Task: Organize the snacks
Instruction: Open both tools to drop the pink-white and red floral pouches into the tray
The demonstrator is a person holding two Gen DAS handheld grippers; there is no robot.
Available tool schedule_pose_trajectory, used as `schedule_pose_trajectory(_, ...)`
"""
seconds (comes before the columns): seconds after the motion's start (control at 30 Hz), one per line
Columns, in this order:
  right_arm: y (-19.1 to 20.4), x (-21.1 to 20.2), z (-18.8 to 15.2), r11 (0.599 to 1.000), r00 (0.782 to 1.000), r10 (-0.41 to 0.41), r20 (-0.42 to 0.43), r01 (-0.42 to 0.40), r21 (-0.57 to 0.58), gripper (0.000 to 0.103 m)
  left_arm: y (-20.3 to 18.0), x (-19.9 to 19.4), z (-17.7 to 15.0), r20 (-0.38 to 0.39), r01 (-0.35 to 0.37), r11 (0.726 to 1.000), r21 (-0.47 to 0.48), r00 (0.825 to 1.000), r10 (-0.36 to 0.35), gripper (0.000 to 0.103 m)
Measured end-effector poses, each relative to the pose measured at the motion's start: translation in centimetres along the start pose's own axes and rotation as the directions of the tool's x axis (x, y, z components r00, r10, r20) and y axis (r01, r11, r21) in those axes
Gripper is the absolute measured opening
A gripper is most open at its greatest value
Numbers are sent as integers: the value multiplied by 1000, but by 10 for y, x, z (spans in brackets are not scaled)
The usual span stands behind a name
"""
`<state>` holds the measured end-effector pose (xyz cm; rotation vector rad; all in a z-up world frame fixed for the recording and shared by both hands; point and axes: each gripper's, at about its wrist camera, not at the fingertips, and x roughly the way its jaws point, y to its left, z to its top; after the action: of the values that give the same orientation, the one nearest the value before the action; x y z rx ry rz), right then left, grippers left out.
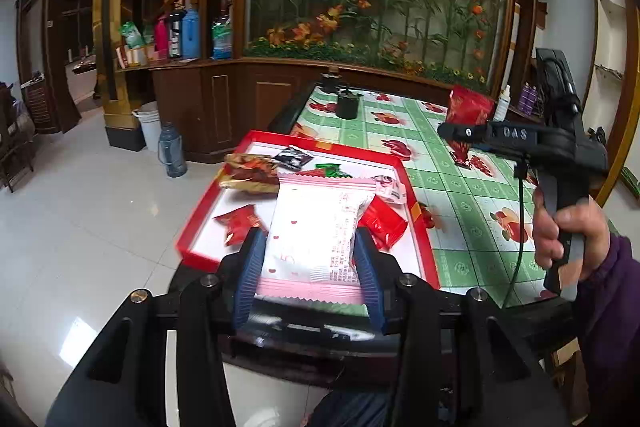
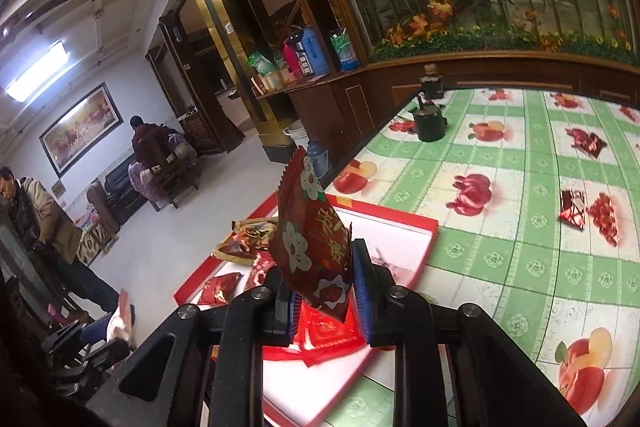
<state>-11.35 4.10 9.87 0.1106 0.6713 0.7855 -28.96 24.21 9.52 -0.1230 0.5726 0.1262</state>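
In the left wrist view, a pink-and-white packet point(image 1: 316, 231) is being pinched between the blue pads of the left gripper point(image 1: 310, 267) at lower centre. It is being held over the near edge of the red tray point(image 1: 416, 223). Several snacks are lying in the tray behind it: a small red packet point(image 1: 239, 223) at left, another red one point(image 1: 384, 225) at right, a brown bag point(image 1: 250, 173) and a black sachet point(image 1: 294, 158) further back. At right, the right gripper point(image 1: 460, 131) is being gripped by a hand point(image 1: 568, 231), with a red packet point(image 1: 466, 119) caught in it above the green tablecloth point(image 1: 460, 195).

In the right wrist view, a dark red flowered packet point(image 2: 310, 243) is being clamped upright by the right gripper point(image 2: 326, 291), its pads pressed nearly together on the lower end. It is being held over the tray point(image 2: 424, 247). Two wrappers, possibly chocolates, point(image 2: 572, 209) point(image 2: 590, 143) are lying on the cloth point(image 2: 520, 259) at right.
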Motion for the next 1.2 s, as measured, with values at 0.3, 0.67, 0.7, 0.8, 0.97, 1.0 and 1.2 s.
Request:
schedule_pose_trajectory(0.3,-50,3,-17,999,999,32,-34,-31,39,23,-17,47,20,-53,9,1000,26,999,-7,43)
schedule_pose_trajectory(0.67,-48,32,-13,991,987,137,-81,-137,12,23,-29,90,35,-112,-3,999,47,994,8,43)
schedule_pose_trajectory(0.7,-43,38,-13,989,985,148,-92,-148,3,23,-26,95,33,-132,-8,999,43,991,14,43)
schedule_pose_trajectory(0.8,-25,65,-14,983,974,178,-143,-183,-24,24,-20,106,31,-158,-33,999,39,987,39,44)
schedule_pose_trajectory(0.97,4,103,-18,981,964,156,-213,-176,-78,26,-8,121,30,-196,-66,997,37,978,72,44)
schedule_pose_trajectory(1.0,8,108,-18,981,965,151,-215,-173,-86,26,-6,123,32,-193,-76,996,43,978,82,44)
schedule_pose_trajectory(1.2,20,113,-13,978,969,134,-209,-164,-132,43,2,134,40,-203,-76,997,17,976,78,49)
